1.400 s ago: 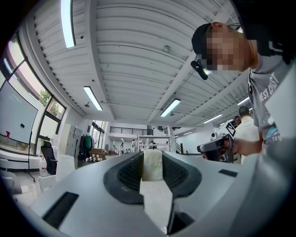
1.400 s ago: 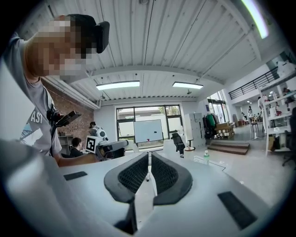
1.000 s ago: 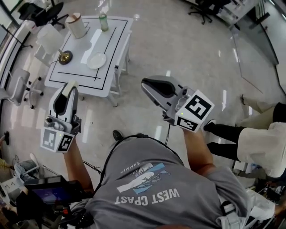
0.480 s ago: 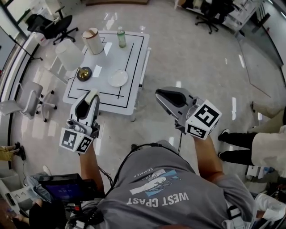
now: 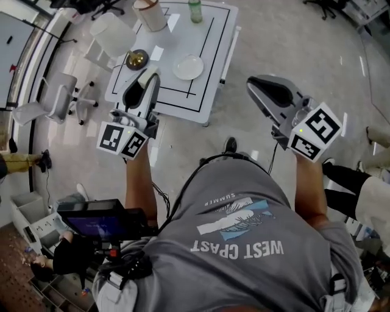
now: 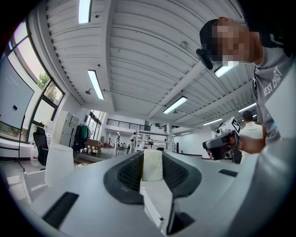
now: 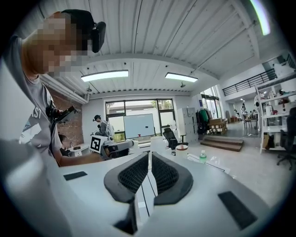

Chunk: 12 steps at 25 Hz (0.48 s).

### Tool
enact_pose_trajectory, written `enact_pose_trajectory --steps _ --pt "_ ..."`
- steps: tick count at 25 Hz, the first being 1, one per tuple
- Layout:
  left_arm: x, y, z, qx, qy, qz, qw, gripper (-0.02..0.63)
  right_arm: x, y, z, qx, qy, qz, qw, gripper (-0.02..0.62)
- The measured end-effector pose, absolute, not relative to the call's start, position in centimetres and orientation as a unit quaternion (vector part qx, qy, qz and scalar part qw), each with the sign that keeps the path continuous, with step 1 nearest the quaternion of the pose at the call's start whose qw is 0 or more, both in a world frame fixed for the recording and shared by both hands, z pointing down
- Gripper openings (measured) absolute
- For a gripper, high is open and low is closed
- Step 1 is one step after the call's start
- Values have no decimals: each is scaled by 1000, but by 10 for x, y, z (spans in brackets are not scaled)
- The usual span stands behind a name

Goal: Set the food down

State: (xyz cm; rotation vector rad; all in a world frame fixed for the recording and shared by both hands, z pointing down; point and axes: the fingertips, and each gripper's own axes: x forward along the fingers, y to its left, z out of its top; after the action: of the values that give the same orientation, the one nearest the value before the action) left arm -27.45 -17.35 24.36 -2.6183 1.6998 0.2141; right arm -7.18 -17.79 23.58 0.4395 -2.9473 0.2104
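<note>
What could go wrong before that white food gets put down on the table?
1. The pale food piece is only pinched between the fingers of the left gripper, so it might slip out and fall.
2. The white table already holds a plate, a gold bowl and a bottle. A clumsy reach could bump one or tip the bottle over.

At the top of the head view a white desk [image 5: 207, 85] with black lines carries a green bottle [image 5: 195, 11], a tan-lidded canister [image 5: 150, 13] and a brass bowl [image 5: 136, 59], with a white chair [image 5: 111, 35] and a grey chair [image 5: 56, 103] to its left and a dark screen [image 5: 96, 220] at lower left.
</note>
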Motion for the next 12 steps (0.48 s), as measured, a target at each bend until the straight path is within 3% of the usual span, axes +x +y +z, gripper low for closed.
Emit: enact_pose_trajectory --steps 12 --pt "-257 -259 282 -806 591 22 -14 103 -35 -259 250 110 -988 75 73 8"
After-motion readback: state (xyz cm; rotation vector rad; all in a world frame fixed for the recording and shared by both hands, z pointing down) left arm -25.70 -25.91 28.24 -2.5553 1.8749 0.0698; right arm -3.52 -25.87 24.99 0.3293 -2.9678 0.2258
